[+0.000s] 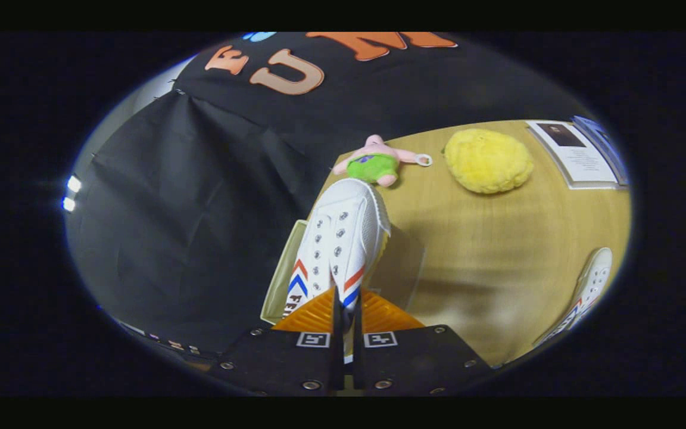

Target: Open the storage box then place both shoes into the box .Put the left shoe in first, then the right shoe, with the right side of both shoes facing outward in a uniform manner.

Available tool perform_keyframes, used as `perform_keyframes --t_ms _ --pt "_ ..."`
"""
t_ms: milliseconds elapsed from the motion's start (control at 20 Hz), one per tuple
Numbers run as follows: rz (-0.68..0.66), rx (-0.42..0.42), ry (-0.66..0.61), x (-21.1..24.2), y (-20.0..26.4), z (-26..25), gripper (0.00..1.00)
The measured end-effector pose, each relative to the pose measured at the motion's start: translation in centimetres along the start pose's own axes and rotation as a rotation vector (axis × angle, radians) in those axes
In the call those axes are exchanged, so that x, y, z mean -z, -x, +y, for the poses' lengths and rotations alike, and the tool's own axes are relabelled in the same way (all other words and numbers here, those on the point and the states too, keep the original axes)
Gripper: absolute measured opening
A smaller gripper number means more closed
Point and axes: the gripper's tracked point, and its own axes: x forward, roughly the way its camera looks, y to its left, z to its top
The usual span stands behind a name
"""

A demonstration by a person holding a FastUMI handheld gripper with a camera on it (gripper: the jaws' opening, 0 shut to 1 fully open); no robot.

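My gripper (346,310) is shut on the rear collar of a white canvas shoe (343,238) with red and blue chevron stripes; the shoe points away from me, toe toward the plush toys. It hangs over a clear storage box (405,268) whose pale lid (280,274) stands open at the shoe's left side. The box's inside is mostly hidden behind the shoe. A second white shoe (587,292) with the same stripes lies on the wooden table (498,250), far off to the right of my fingers.
A pink star-shaped plush in green shorts (379,162) lies just beyond the shoe's toe. A yellow fluffy cushion (489,161) sits to its right. Printed sheets (581,154) lie at the table's far right. The table edge runs along the box's left side.
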Motion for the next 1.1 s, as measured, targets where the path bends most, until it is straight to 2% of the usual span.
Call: perform_keyframes --t_ms 150,500,600,650,750,800,950,1000,1050,1100 --pt "0.035 -0.014 0.063 0.9 -2.1 2.3 0.06" --pt "0.160 0.103 0.259 3.7 -4.8 5.1 0.07" --pt "0.144 0.143 0.259 3.8 -4.7 5.4 0.09" --pt "0.116 0.110 0.244 3.9 -4.5 6.6 0.10" --pt "0.065 0.023 0.185 3.8 -3.5 7.7 0.18" --pt "0.039 0.017 0.172 2.4 -2.9 6.9 0.22" --pt "-0.036 0.044 0.158 0.3 -0.6 5.3 0.35" --pt "-0.066 0.060 0.160 -0.1 0.4 4.6 0.43" --pt "-0.096 0.080 0.160 -0.7 1.5 3.6 0.48" --pt "-0.122 0.093 0.153 -1.1 2.5 2.7 0.59"
